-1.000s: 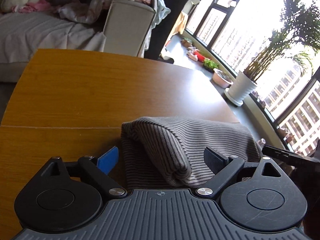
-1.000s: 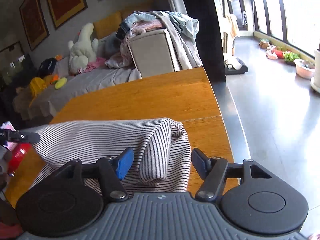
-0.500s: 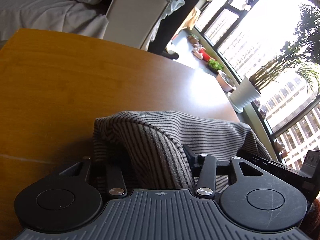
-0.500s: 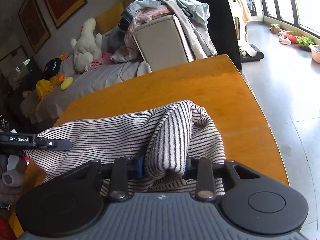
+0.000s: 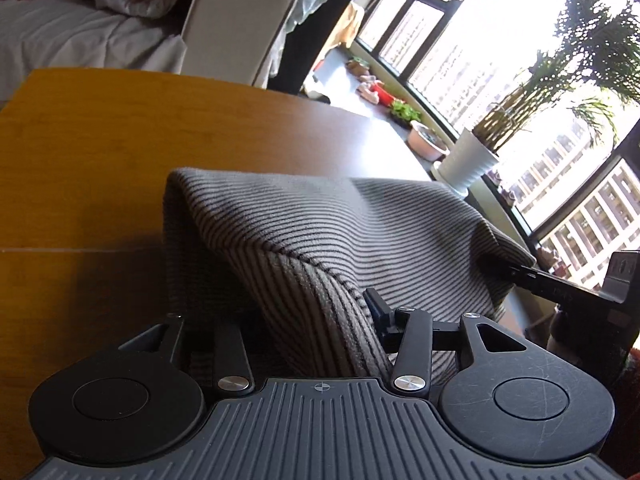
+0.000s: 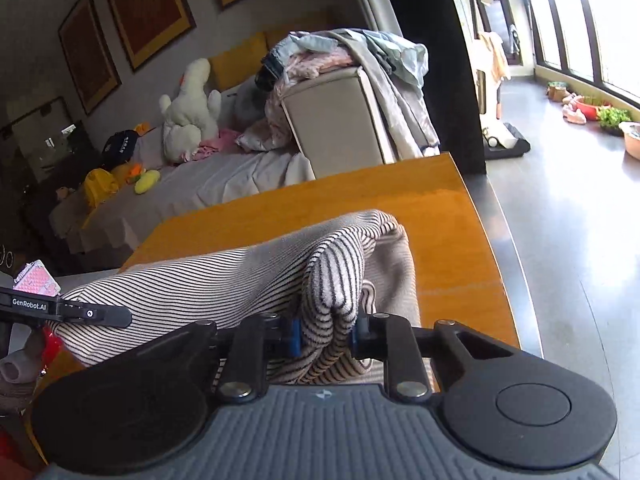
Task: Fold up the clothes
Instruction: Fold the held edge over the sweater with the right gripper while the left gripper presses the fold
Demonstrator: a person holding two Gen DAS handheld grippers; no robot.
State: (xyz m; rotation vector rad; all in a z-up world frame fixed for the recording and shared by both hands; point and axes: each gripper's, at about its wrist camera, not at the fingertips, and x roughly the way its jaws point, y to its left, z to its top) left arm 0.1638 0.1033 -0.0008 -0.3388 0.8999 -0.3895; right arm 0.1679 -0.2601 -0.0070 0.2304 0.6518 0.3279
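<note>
Shirt (image 5: pixel 320 224), striped, hangs stretched between my two grippers above the table (image 5: pixel 100 152). My left gripper (image 5: pixel 316 320) pinches one bunched corner between its fingers; my right gripper (image 6: pixel 324 332) clamps the other corner, its blue pads (image 6: pixel 295 338) pressed into the fabric.

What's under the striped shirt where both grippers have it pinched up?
Under the striped shirt only the wooden table shows, bare around its edges. The cloth tents up from the left gripper and right gripper, covering whatever lies beneath the raised fold.
</note>
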